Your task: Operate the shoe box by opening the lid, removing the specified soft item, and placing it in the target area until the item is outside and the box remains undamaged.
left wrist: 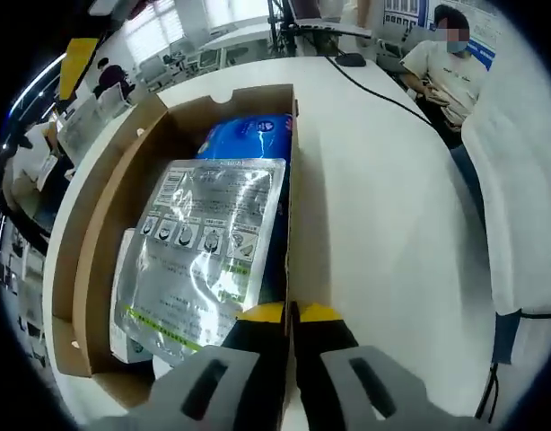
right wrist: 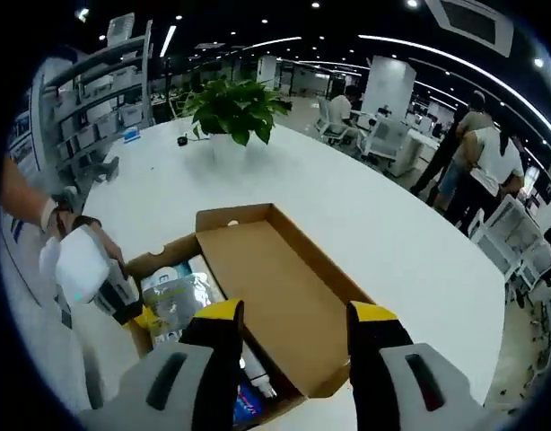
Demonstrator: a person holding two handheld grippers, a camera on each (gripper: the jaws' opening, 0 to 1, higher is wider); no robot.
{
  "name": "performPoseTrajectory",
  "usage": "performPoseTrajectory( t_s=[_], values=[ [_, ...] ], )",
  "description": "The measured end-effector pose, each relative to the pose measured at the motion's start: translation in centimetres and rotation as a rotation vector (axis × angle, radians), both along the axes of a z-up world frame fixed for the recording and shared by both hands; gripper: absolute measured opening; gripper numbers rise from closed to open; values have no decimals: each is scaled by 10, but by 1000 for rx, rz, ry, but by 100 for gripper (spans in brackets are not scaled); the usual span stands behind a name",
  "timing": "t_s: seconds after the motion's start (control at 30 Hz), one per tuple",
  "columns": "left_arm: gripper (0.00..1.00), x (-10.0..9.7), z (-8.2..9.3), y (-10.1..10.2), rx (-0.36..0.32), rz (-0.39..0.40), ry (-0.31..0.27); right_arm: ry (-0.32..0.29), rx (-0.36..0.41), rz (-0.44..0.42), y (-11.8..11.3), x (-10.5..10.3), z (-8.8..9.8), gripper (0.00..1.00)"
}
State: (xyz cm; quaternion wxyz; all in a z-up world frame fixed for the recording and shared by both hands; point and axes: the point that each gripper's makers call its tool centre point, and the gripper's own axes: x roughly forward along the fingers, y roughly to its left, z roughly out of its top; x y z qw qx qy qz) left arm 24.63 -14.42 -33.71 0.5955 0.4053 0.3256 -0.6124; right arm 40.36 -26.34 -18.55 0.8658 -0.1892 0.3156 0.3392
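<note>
Brown cardboard box (left wrist: 96, 224) on a white table (left wrist: 383, 206). Silver pouch (left wrist: 204, 251) with black print and a green stripe; blue pack (left wrist: 249, 135) with white markings. Grey jaws tipped yellow. Green plant (right wrist: 235, 108) on the white table.

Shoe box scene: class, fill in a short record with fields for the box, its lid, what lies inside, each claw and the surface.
box: brown cardboard shoe box on a white table
lid: open, folded back, inner side up
contents: silver foil pouch lying on top; blue packet beneath it
left claw: jaws shut on the box wall
right claw: open, holding nothing, above the lid
background: potted plant on the table
</note>
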Motion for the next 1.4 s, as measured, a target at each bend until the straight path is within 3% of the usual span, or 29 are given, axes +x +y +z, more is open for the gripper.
performPoseTrajectory(
  t_s=[0.4, 0.8, 1.03, 1.4],
  values=[
    [1, 1, 0, -1, -13, -11, -10, 145, 57, -98, -17, -68, -50, 48],
    [1, -2, 0, 0, -23, -8, -7, 268, 142, -119, 9, -112, -88, 47],
    [1, -4, 0, 0, -25, -5, -7, 315, 143, -104, 25, -121, -102, 47],
    [1, -4, 0, 0, -25, 6, -8, 347, 166, -132, 35, -111, -114, 46]
  ],
)
